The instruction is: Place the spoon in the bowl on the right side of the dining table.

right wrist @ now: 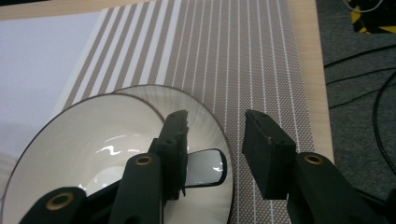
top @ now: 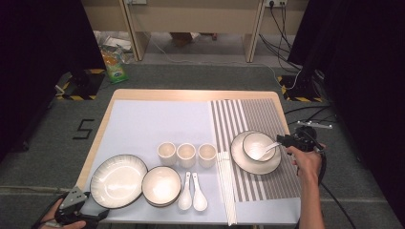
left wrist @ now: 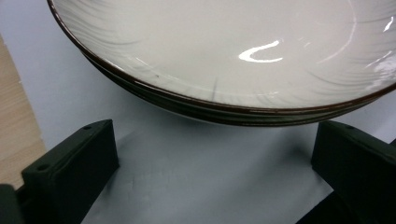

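A white spoon (top: 267, 149) lies in a white bowl (top: 253, 140) that stands on a plate (top: 242, 160) on the striped mat (top: 253, 114). My right gripper (top: 282, 141) is at the spoon's handle end, to the right of the bowl. In the right gripper view its jaws (right wrist: 217, 119) stand apart around the spoon handle (right wrist: 208, 168), which lies against the left jaw while the right jaw is clear of it. My left gripper (top: 98, 214) is at the table's front left corner, open (left wrist: 212, 128), just short of the rim of the large dark-rimmed plate (left wrist: 224, 60).
Three cups (top: 186, 155) stand in a row mid-table. In front of them are a smaller bowl stack (top: 161, 185), two white spoons (top: 192, 193) and chopsticks (top: 227, 186). The large plate (top: 118, 181) sits on the pale blue mat (top: 153, 121). Cables lie on the floor to the right.
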`<act>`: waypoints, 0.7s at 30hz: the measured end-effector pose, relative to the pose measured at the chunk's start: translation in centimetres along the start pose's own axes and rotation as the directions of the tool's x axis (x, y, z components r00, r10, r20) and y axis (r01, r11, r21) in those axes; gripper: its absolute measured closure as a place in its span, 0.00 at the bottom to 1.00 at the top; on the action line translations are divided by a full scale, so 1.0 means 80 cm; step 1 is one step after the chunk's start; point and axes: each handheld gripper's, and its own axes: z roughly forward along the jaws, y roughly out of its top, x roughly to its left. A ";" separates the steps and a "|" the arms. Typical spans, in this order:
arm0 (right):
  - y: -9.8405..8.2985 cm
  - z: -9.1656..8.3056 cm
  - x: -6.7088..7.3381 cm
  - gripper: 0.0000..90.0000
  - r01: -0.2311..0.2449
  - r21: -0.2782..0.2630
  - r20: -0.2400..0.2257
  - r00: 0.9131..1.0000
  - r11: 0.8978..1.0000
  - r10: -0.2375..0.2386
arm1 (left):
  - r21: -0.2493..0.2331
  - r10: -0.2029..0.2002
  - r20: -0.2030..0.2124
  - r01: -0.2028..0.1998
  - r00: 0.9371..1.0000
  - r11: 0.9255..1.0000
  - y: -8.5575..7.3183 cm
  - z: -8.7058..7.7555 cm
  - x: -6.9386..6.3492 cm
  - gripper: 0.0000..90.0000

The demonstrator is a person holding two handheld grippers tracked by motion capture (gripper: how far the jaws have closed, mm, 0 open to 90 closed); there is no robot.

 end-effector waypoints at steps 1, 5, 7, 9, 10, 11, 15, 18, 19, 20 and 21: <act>-0.001 -0.002 0.000 0.66 0.014 0.011 -0.018 1.000 1.000 -0.013 | 0.000 0.000 0.000 0.000 1.000 1.000 0.000 0.000 0.000 0.00; -0.005 -0.008 0.002 0.62 0.046 0.036 -0.049 0.998 0.998 -0.044 | -0.001 0.000 0.000 0.000 1.000 1.000 0.000 0.000 0.000 0.00; -0.005 -0.009 0.004 0.60 0.062 0.053 -0.048 0.997 0.997 -0.059 | -0.001 0.000 0.000 0.000 1.000 1.000 0.000 0.000 0.000 0.00; -0.007 -0.009 0.006 0.59 0.091 0.065 -0.053 0.995 0.994 -0.088 | -0.002 0.000 0.000 0.000 1.000 1.000 0.000 0.000 0.000 0.00; -0.007 -0.009 0.007 0.59 0.094 0.069 -0.058 0.994 0.993 -0.090 | -0.001 0.000 0.001 0.000 1.000 1.000 0.000 0.000 0.000 0.00; -0.008 -0.009 0.009 0.59 0.102 0.076 -0.057 0.994 0.992 -0.098 | -0.001 0.000 0.001 0.000 1.000 1.000 0.000 0.000 0.000 0.00; -0.010 -0.007 0.011 0.56 0.106 0.088 -0.060 0.993 0.990 -0.101 | 0.001 0.001 0.003 -0.001 1.000 1.000 0.000 0.000 0.000 0.00; -0.012 -0.005 0.012 0.55 0.118 0.094 -0.060 0.992 0.989 -0.113 | 0.000 0.001 0.001 -0.001 1.000 1.000 0.000 0.000 0.000 0.00; -0.012 -0.005 0.012 0.55 0.118 0.094 -0.060 0.992 0.989 -0.113 | 0.000 0.001 0.001 -0.001 1.000 1.000 0.000 0.000 0.000 0.00; -0.013 -0.005 0.013 0.55 0.118 0.091 -0.057 0.992 0.989 -0.113 | -0.003 0.000 0.001 0.000 1.000 1.000 0.000 0.000 0.000 0.00; -0.013 -0.004 0.013 0.55 0.121 0.095 -0.053 0.992 0.988 -0.116 | -0.004 0.000 -0.002 0.000 1.000 1.000 -0.001 0.000 0.000 0.00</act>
